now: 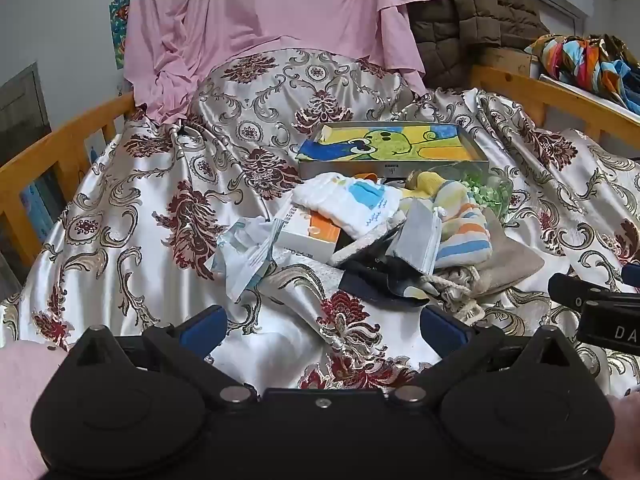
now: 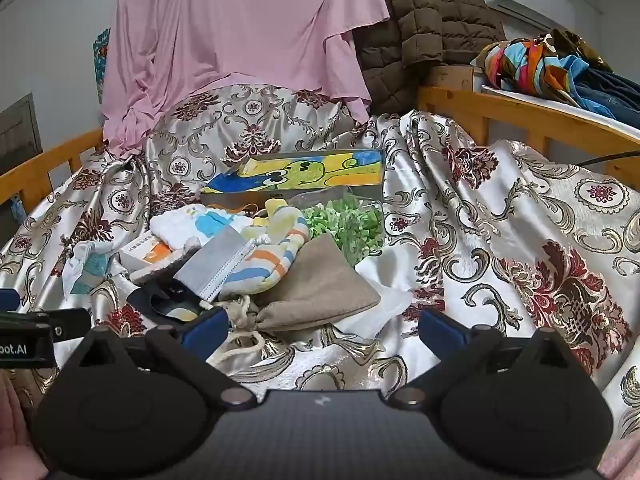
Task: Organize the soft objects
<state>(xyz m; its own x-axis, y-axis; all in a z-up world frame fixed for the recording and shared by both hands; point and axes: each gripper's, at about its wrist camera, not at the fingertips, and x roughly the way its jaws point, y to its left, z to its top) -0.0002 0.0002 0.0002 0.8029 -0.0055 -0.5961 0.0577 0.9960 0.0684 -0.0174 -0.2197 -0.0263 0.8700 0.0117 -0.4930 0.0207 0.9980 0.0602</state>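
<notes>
A heap of soft things lies mid-bed: a white cloth with blue print (image 1: 352,204) (image 2: 192,224), a striped sock (image 1: 464,232) (image 2: 264,268), a grey face mask (image 1: 416,240) (image 2: 220,264), a tan drawstring pouch (image 1: 504,264) (image 2: 320,292), a dark cloth (image 1: 380,280) (image 2: 168,300) and a green leafy bundle (image 2: 344,224). Behind stands an open box with a cartoon towel (image 1: 392,144) (image 2: 296,176). My left gripper (image 1: 320,332) is open and empty, just short of the heap. My right gripper (image 2: 324,328) is open and empty, its left finger beside the pouch's cord.
A floral satin sheet (image 1: 140,220) (image 2: 520,240) covers the bed inside wooden rails (image 1: 60,152) (image 2: 520,112). A pink cloth (image 1: 260,20) and a brown jacket (image 2: 420,20) hang behind. An orange-white carton (image 1: 308,236) and a crumpled wrapper (image 1: 248,256) lie left of the heap. Colourful clothes (image 2: 540,60) sit on the right shelf.
</notes>
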